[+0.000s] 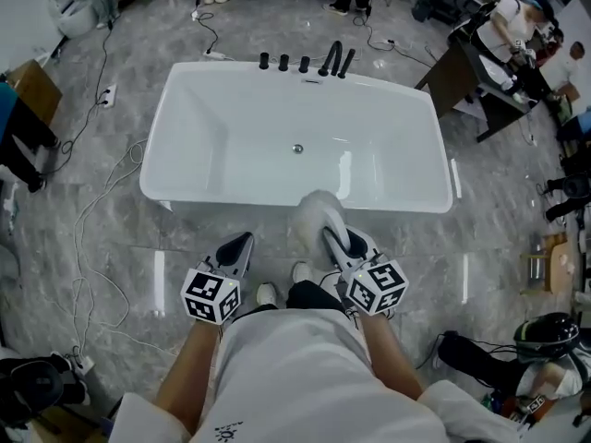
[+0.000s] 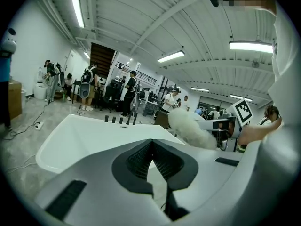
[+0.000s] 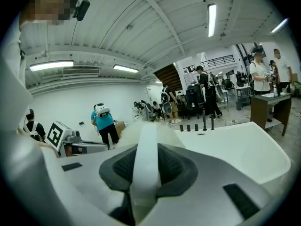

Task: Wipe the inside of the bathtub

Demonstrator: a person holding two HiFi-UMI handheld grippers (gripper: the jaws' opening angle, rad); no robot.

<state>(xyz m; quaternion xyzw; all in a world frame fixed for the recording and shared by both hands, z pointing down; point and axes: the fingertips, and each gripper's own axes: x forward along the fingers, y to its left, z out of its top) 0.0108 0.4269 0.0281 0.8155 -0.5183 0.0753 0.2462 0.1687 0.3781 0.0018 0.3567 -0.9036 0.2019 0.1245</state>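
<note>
While you stood at the near long side of the tub (image 1: 199, 127), wiping had not yet begun: both tools were held at the near rim, outside the basin. Your right gripper (image 3: 146, 147) was clamped on the flat white handle (image 3: 144, 182) of a fluffy duster (image 1: 317, 212), whose head lay over the near rim. Your left gripper (image 2: 151, 147) had its jaws together with nothing between them, and it hung just left of the right one, short of the tub. The basin looked bare and white, with the drain (image 1: 297, 148) at mid-floor and the taps (image 1: 305, 63) along the far rim. The step in hand was judged to be the approach. The next move called for you to reach forward and down, so that the head met the near wall, then to sweep it along walls and floor. The glossy surface probably offered little drag, so the grip on the thin handle needed to be firm against twisting.
</note>
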